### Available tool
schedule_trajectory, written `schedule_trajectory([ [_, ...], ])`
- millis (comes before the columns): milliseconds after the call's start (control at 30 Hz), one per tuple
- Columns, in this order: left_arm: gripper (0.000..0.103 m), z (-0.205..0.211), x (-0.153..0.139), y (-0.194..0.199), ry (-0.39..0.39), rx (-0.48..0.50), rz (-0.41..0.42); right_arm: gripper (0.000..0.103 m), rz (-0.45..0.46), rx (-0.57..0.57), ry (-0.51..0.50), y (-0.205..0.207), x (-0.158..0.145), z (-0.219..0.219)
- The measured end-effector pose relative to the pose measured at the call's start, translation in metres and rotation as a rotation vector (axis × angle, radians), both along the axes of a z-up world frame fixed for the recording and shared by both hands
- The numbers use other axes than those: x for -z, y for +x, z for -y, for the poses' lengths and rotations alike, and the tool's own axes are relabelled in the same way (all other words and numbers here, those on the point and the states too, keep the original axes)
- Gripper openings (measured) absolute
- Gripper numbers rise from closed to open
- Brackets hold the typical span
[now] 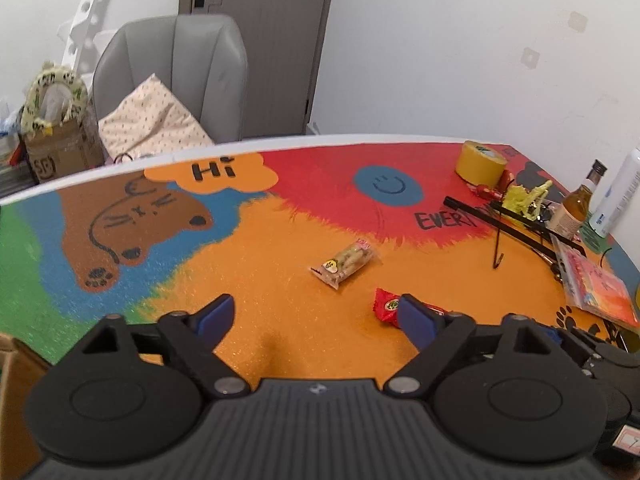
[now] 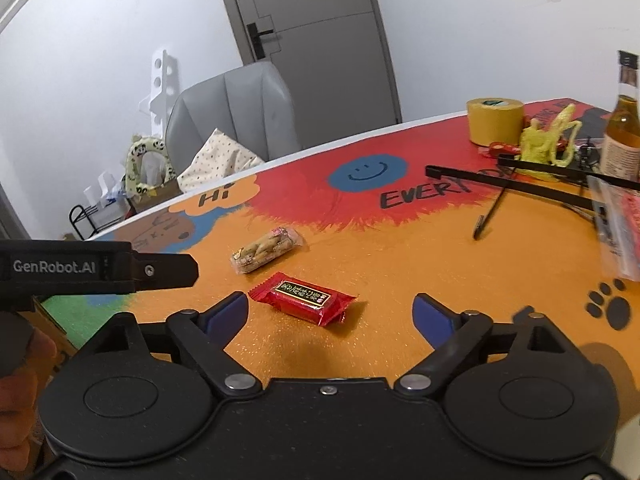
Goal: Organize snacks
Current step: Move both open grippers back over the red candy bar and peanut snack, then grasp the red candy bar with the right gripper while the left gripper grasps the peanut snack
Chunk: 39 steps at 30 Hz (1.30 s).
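Red snack packet lies between right gripper's parted jaws.

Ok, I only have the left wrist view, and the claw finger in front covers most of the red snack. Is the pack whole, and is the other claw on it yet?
Observer: The right wrist view shows the red snack whole. It lies flat on the table with a black label with gold print facing up.
Operator: And the claw?
Observer: The right claw is open. The snack lies between its fingertips, nearer the left-hand one in that view, and neither pad presses on it.
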<state>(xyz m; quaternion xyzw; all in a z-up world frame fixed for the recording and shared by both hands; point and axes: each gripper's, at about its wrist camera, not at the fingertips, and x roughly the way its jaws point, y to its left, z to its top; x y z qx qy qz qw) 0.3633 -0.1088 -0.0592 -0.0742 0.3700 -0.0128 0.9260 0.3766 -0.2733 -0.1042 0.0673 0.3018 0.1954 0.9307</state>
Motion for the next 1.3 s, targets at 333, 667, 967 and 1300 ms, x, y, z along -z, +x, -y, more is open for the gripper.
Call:
schedule_trajectory([
  [333, 0.066, -0.001, 0.016, 0.018, -0.016, -0.054, -0.009, 0.08, -0.002, -0.044, -0.056, 0.023, 0.01, -0.021],
  [667, 0.066, 0.005, 0.023, 0.03, -0.03, -0.101, 0.02, 0.034, 0.041, 0.012, -0.068, 0.032, 0.013, -0.016],
  [967, 0.066, 0.023, 0.032, 0.049, 0.012, -0.046, 0.034, 0.018, 0.009, 0.017, -0.025, 0.03, 0.013, 0.005],
  [1300, 0.067, 0.037, 0.041, 0.07, 0.072, -0.002, 0.042, 0.018, -0.007, 0.05, -0.011, 0.035, 0.012, 0.018],
])
